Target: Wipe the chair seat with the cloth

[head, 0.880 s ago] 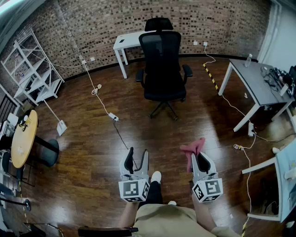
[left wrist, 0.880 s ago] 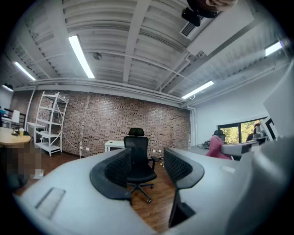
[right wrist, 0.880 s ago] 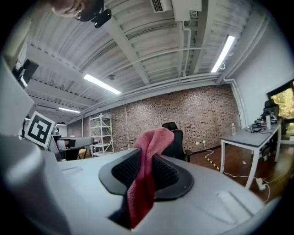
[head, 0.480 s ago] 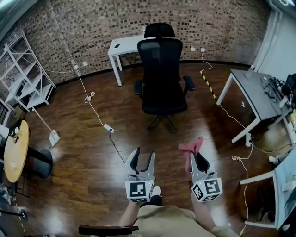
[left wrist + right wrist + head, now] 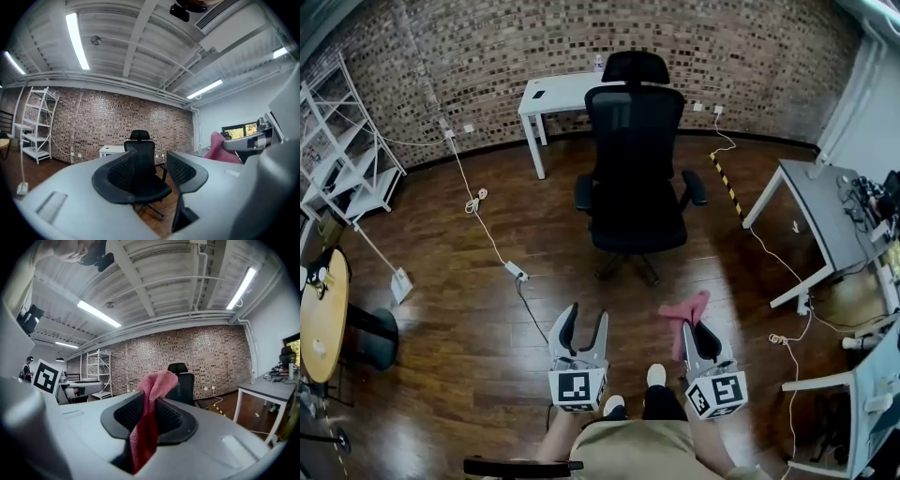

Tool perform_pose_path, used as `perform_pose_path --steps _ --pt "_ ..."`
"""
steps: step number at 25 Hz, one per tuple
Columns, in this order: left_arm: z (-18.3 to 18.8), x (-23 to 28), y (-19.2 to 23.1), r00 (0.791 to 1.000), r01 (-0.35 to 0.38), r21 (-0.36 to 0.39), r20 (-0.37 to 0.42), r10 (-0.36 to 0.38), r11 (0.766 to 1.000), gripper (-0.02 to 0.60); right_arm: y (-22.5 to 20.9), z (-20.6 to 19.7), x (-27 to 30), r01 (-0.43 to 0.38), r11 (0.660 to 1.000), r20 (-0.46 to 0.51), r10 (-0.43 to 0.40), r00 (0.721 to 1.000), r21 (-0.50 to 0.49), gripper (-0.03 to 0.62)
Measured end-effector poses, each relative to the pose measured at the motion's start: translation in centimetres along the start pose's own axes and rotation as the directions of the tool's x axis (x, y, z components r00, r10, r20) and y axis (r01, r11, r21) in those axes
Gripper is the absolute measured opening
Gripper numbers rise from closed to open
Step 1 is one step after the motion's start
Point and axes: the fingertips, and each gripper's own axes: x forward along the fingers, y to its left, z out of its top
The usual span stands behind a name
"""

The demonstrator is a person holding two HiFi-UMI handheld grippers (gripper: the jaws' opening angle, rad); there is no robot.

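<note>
The chair (image 5: 636,178) stands far off on the wood floor, its seat bare. Near, the left gripper (image 5: 584,323) holds its jaws spread, nothing between them. The right gripper (image 5: 698,336) pinches the pink cloth (image 5: 686,311), well apart from the chair.

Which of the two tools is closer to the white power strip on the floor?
Left. The left tool hangs just right of the power strip; the right tool, gripping the pink cloth, is farther right.
</note>
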Motion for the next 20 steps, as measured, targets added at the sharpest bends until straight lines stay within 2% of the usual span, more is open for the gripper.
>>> perform_pose_path --steps 3,8,15,20 --pt "-1.2 3.0 1.2 1.0 -0.02 -0.026 -0.021 0.019 0.999 0.192 -1.3 0.1 3.2 -0.021 1.0 -0.002 0.021 1.0 0.001 0.08" --pt "-1.6 9.1 2.3 0.998 -0.062 -0.001 -0.024 0.062 0.998 0.192 -6.2 -0.5 8.9 -0.027 0.999 -0.003 0.027 1.0 0.043 0.08" --pt "1.0 20.6 3.2 0.991 -0.134 0.015 0.021 0.134 0.991 0.187 -14.6 3.1 19.5 -0.082 0.996 0.051 0.08 0.995 0.038 0.08" --pt "0.5 26.6 2.8 0.99 -0.139 0.036 0.001 0.139 0.99 0.187 -18.0 3.6 25.0 -0.157 0.978 0.11 0.143 0.984 0.137 0.08"
